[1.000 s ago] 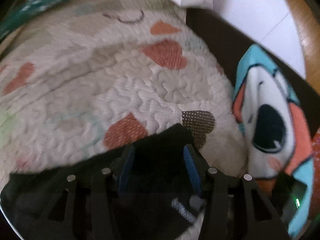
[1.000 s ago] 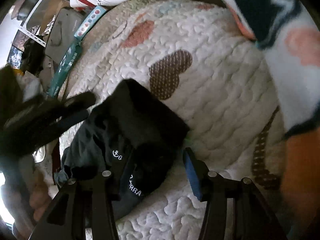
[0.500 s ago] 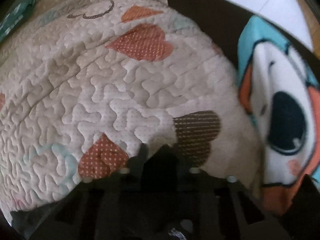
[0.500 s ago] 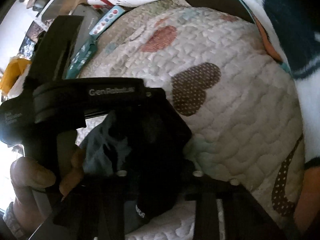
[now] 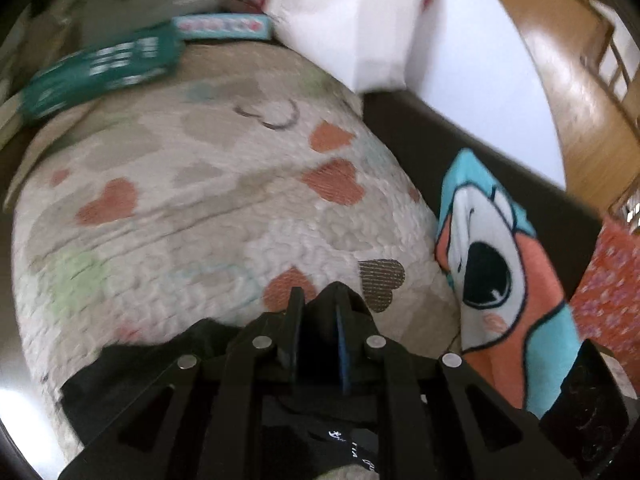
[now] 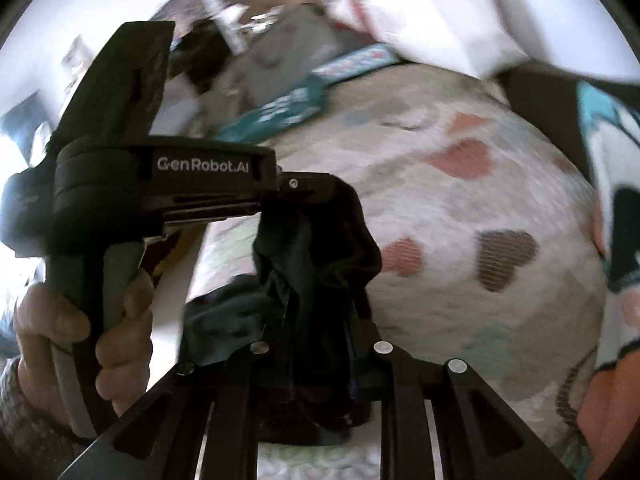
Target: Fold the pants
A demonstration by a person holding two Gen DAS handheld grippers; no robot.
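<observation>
the left gripper (image 5: 318, 330) is black, with blue pads and round silver screws on its arms. the right gripper (image 6: 320, 344) is black with silver screws too. white letters on the left one's body say genrobot.ai. the person's left hand (image 6: 76, 344) has a grey knit sleeve (image 6: 20, 412).

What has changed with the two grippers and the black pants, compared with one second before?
Both grippers closed on the black pants: the left gripper is shut on them; the right gripper is closing on a bunch. The fabric has come up off the heart-patterned quilt, which stayed.
</observation>
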